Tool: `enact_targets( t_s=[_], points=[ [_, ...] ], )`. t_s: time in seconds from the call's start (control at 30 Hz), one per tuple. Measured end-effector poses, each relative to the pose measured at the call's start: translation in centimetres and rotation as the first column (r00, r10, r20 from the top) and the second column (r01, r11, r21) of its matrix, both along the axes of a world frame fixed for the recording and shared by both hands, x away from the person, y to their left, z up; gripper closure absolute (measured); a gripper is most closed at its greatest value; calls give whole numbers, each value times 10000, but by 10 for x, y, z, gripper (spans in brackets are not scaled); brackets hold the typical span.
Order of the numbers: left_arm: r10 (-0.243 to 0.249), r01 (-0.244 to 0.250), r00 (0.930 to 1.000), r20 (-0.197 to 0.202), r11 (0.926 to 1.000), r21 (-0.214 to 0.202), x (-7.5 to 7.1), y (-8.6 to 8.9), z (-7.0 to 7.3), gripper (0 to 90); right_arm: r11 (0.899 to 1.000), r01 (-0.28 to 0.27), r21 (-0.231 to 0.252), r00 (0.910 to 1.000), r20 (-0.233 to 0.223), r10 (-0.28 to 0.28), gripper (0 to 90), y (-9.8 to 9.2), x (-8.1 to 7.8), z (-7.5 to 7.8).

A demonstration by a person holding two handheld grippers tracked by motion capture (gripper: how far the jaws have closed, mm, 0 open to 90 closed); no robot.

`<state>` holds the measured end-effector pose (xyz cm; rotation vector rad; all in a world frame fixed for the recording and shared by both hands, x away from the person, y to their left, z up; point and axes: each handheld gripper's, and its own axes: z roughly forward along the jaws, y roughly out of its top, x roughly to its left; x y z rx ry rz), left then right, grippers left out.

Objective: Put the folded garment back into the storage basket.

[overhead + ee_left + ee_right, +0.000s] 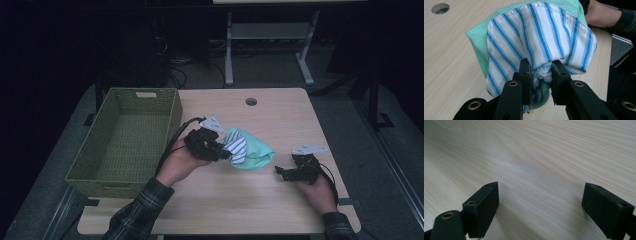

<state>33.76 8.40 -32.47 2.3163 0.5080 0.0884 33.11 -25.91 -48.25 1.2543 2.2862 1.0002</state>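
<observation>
Near the table's (280, 200) middle, the left gripper (226, 153) points toward three o'clock, its jaws clamped on a bunched fold of the striped cloth (237, 148), which drapes over a green cloth (257, 152) behind it. The left hand (181, 162) cradles it from below, forearm angling in from seven o'clock. At four o'clock, the right gripper (281, 171) rests low over bare wood, jaws spread wide, gripping nothing. A woven basket (86, 165) sits at nine o'clock.
</observation>
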Motion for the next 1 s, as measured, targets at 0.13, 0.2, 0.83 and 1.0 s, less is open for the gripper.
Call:
enact_targets(
  t_s=[0.13,0.2,0.83,1.0],
  points=[
    [91,-94,9998,187,9998,172,2,10,10,729,10000,2,2,10000,-3,-2,139,0,0,0],
    [227,-232,9994,255,9995,194,3,15,15,729,10000,1,3,10000,-2,-1,139,0,0,0],
    [1780,-1788,9813,732,9839,37,8,84,40,729,10000,-1,12,10000,10,1,140,0,0,0],
    [2250,-2253,9712,779,9743,-52,9,106,42,729,10000,0,9,10000,4,0,140,0,0,0]
  ],
)
